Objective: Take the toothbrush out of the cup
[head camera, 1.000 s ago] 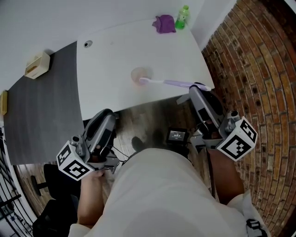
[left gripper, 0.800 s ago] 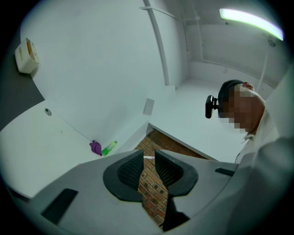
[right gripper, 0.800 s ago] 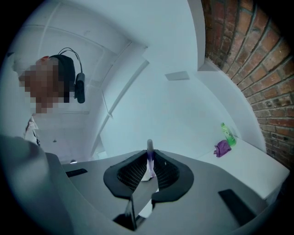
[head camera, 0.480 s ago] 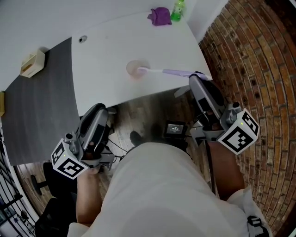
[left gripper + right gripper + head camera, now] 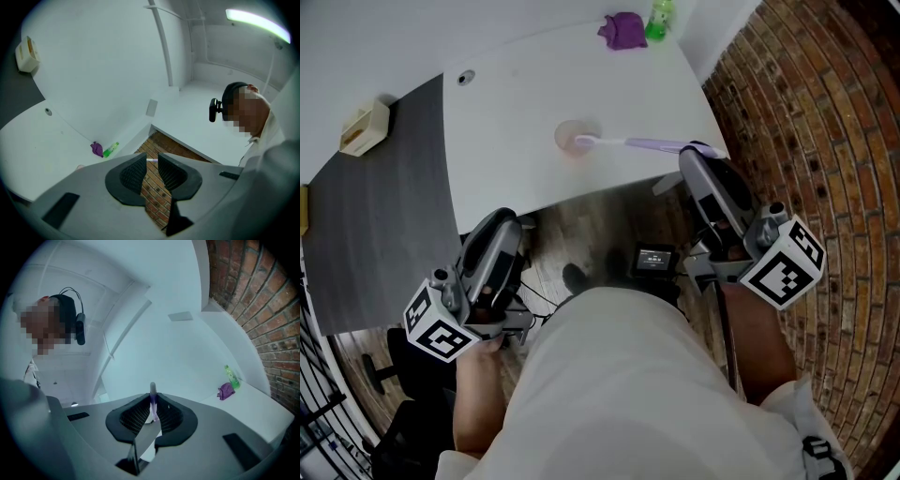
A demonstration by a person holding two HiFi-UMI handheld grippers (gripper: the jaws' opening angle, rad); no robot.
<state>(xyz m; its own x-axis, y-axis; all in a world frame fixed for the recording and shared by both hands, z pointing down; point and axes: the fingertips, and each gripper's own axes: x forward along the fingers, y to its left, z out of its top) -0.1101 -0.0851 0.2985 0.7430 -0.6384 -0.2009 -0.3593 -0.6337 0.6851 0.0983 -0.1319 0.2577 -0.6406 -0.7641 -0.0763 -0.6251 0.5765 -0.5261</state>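
A translucent pinkish cup (image 5: 574, 137) stands near the front of the white table (image 5: 516, 141). The toothbrush (image 5: 652, 144) has its white head at the cup's rim and its lilac handle runs right, nearly level. My right gripper (image 5: 702, 150) is shut on the handle's end at the table's right front corner. In the right gripper view the handle (image 5: 153, 398) stands clamped between the pads of that gripper (image 5: 153, 412). My left gripper (image 5: 508, 225) hangs below the table's front edge, far from the cup. Its jaws (image 5: 151, 171) stand narrowly open with nothing between them.
A purple cloth (image 5: 625, 28) and a green bottle (image 5: 659, 19) sit at the table's far right corner. A dark grey mat (image 5: 375, 216) with a beige box (image 5: 364, 128) lies to the left. A brick wall (image 5: 806, 122) runs close on the right. A small screen device (image 5: 653, 260) lies below the table.
The left gripper has dropped lower and nearer the person. The right gripper still holds the toothbrush handle, and the head stays at the cup.
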